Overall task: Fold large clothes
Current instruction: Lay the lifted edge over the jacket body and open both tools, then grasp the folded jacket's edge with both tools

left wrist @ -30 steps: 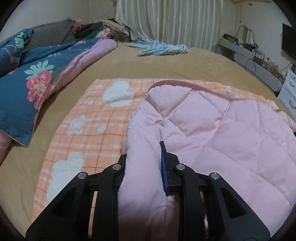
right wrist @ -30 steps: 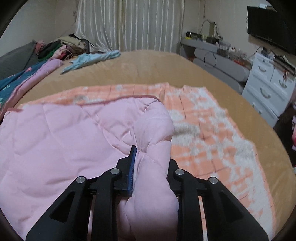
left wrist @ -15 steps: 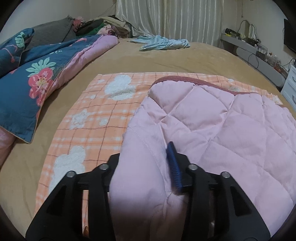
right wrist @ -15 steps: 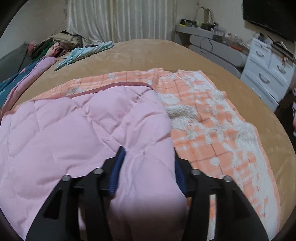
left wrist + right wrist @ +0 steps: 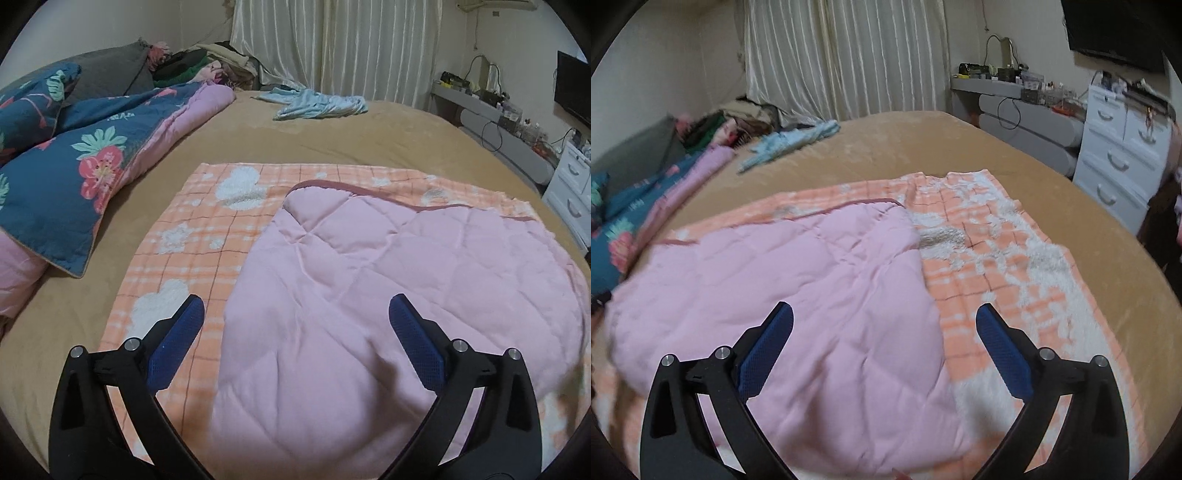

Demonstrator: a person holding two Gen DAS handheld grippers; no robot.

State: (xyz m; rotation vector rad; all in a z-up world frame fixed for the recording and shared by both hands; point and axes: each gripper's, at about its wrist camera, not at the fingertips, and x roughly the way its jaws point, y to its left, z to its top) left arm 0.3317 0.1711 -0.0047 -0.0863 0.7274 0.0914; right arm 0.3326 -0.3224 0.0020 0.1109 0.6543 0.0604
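On the bed (image 5: 332,147), your pink quilted garment (image 5: 388,277) lies folded over the orange checked blanket (image 5: 192,240). Your left gripper (image 5: 295,332) and right gripper (image 5: 884,332) both hover over it, jaws spread wide, gripping nothing.

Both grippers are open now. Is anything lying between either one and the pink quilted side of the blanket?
Nothing visible. The left gripper and right gripper both hang open directly over the pink quilted blanket, with no other item on it.

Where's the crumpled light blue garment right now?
The crumpled light blue garment lies at the tan bed's far end, before the white curtains, beyond the orange checked blanket.
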